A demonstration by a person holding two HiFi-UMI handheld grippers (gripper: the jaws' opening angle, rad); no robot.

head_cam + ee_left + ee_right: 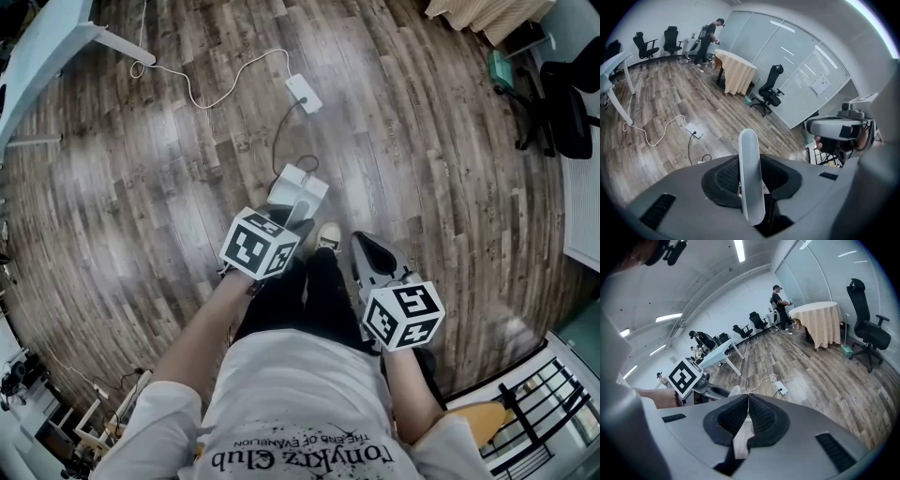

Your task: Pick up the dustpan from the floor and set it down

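Observation:
In the head view the white dustpan (300, 187) hangs in front of the person's legs over the wooden floor, and whether it touches the boards I cannot tell. My left gripper (294, 225) is shut on its handle. The left gripper view shows that white handle (751, 183) upright between the jaws, with the pan itself hidden below. My right gripper (367, 247) hovers just right of the person's shoe (328, 234), apart from the dustpan. The right gripper (748, 398) has its jaws closed together with nothing between them.
A white power strip (304, 93) with a looping cable lies on the floor ahead. A desk leg (122, 44) stands at the upper left. A black office chair (567, 103) and a cloth-covered table (487, 14) are at the upper right, and a railing (534, 403) is at the lower right.

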